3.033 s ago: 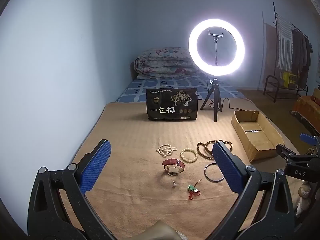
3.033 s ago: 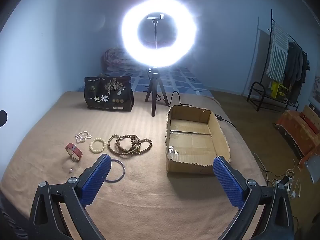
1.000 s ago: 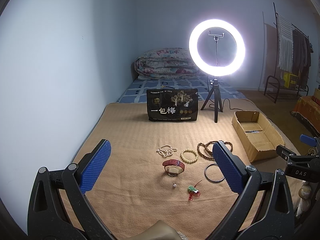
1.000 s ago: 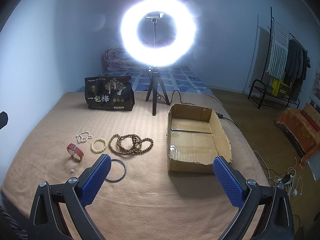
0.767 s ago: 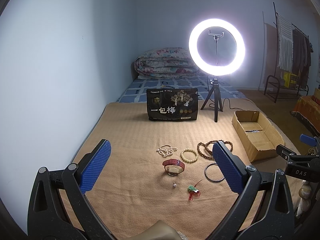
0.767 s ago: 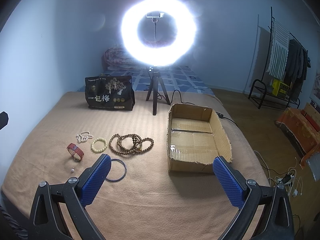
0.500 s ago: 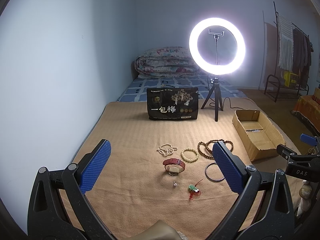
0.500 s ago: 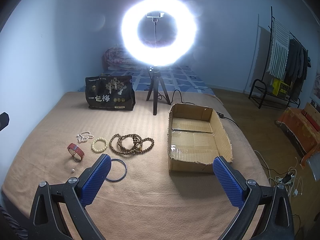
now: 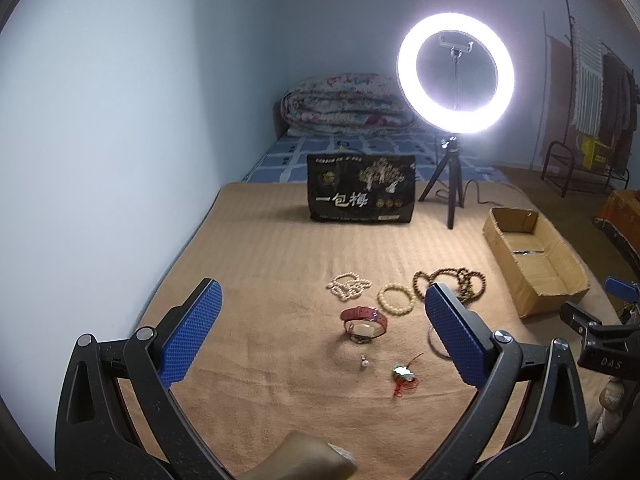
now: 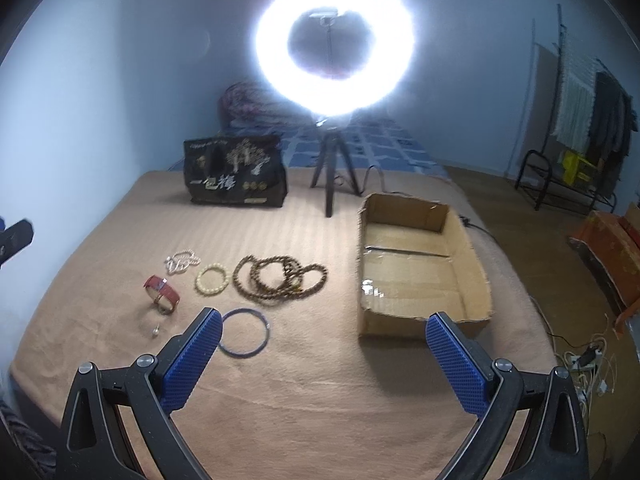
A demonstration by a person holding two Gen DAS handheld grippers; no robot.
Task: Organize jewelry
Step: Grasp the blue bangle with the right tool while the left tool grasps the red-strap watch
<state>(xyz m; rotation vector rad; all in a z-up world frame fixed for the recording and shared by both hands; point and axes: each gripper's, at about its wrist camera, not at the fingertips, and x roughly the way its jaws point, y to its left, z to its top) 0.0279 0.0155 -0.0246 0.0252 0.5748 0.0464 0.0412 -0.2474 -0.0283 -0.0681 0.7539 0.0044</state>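
The jewelry lies loose on the tan blanket (image 10: 320,420) covering the bed, none of it yet in the cardboard box (image 10: 420,264). Nearest the right tool (image 10: 325,358) is the thin dark bangle (image 10: 245,333), flat on the blanket and just beside the tip of that tool's left finger, a little ahead of it; being a plain ring it has no long axis to line up with. Farther ahead and slightly left sits the tangle of brown bead strands (image 10: 280,278), then the cream bead bracelet (image 10: 212,279), the white pearl strand (image 10: 182,261) and the red-strapped watch (image 10: 162,294), with a tiny pearl stud (image 10: 155,331) off toward the left edge. The box sits ahead and to the right of the right tool, open side up, close to its right finger. From the left tool (image 9: 320,334), the watch, stud and a small green-and-red charm (image 9: 403,374) lie ahead between its fingers. Both tools have their blue pads spread wide apart and grip nothing. I'd judge the right hand the better placed for the bangle, needing a short shift left and down. Beyond stand a black snack bag (image 10: 236,176) and a glaring ring light (image 10: 335,46) on its tripod.
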